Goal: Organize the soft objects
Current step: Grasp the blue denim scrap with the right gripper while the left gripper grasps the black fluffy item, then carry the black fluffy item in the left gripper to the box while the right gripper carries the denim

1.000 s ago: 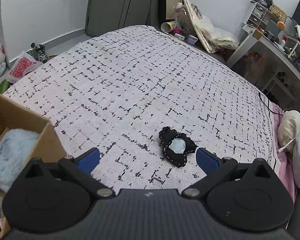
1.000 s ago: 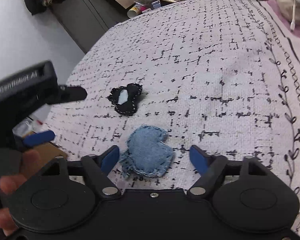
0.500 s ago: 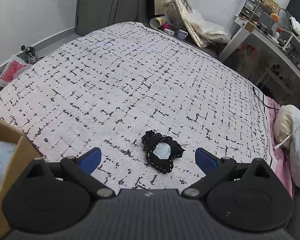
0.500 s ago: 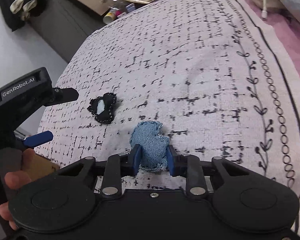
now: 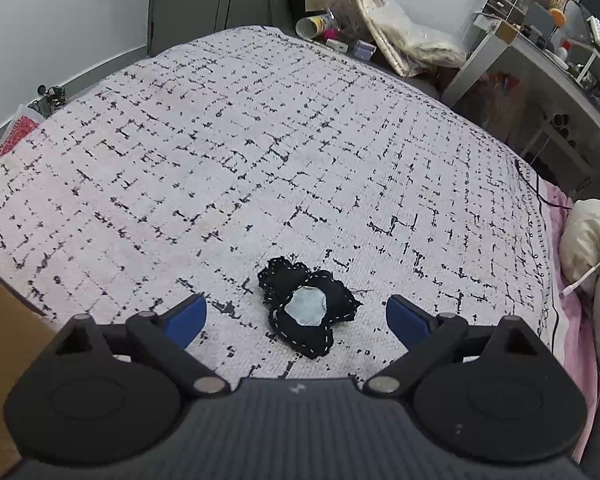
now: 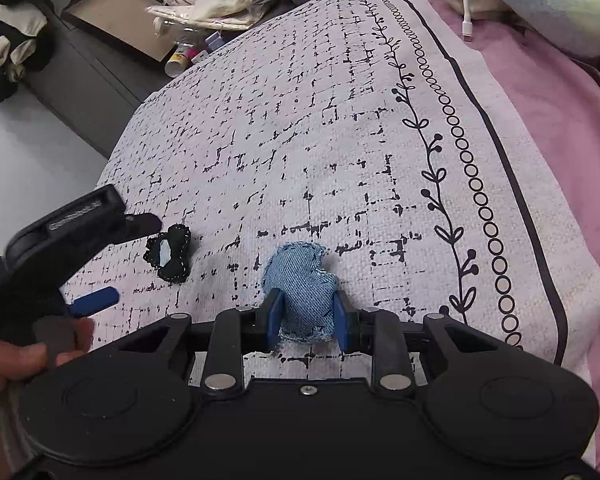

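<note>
My right gripper [image 6: 306, 316] was clenched on the blue denim pad [image 6: 302, 284], its blue fingers pressing both sides, lifted just above the bedspread [image 6: 340, 128] near its bordered edge. My left gripper [image 5: 296, 314] was spread wide, the black stitched pad [image 5: 306, 308] lying flat on the bedspread between its fingers, touching neither. A cardboard box [image 5: 0, 320] showed at the bed's left edge; I could not tell what was inside.

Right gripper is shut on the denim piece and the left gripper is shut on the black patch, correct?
Not quite. The left gripper is open: in the left wrist view its fingers stand apart either side of the black patch. The right gripper is indeed shut on the denim piece.
</note>
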A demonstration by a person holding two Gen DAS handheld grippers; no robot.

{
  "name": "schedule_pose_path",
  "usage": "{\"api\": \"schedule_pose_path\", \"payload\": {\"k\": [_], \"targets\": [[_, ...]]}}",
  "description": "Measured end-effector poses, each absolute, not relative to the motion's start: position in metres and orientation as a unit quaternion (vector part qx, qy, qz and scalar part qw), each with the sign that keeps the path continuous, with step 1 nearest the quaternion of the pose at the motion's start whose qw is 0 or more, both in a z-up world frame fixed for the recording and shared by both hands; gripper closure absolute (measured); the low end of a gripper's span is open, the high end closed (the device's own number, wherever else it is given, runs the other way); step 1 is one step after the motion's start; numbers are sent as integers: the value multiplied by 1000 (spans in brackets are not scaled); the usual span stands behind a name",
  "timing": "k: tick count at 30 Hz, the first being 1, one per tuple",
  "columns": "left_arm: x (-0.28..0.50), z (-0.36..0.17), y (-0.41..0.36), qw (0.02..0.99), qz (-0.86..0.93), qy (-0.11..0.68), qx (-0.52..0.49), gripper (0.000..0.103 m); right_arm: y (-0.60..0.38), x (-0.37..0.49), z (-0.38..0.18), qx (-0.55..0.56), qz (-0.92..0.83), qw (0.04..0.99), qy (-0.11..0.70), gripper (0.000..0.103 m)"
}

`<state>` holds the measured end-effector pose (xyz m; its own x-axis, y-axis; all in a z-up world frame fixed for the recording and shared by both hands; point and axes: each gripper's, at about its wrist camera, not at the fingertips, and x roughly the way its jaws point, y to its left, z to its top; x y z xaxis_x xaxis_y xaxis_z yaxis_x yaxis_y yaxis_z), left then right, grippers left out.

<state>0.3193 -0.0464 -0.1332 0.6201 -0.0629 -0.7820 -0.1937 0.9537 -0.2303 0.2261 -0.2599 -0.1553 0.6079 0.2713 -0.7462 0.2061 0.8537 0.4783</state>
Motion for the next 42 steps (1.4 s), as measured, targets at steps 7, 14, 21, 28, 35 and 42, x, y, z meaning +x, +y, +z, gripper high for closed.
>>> {"api": "schedule_pose_path", "payload": {"k": [7, 14, 21, 28, 35, 42], "targets": [[335, -150, -55, 882, 44, 448, -137, 6, -261, 226, -155, 276, 16, 853, 444, 76], [344, -162, -53, 867, 58, 465, -168, 58, -264, 223, -153, 274, 17, 855, 439, 76], [322, -145, -60, 880, 37, 443, -168, 79, -271, 217, -142, 279, 23, 862, 423, 77], [293, -118, -59, 889, 22, 424, -173, 81, -276, 214, -135, 280, 39, 866, 412, 93], [261, -92, -54, 897, 17, 408, -172, 81, -273, 220, -138, 271, 46, 866, 418, 82], [233, -76, -45, 900, 26, 398, -176, 80, -259, 220, -137, 227, 62, 882, 409, 32]]}}
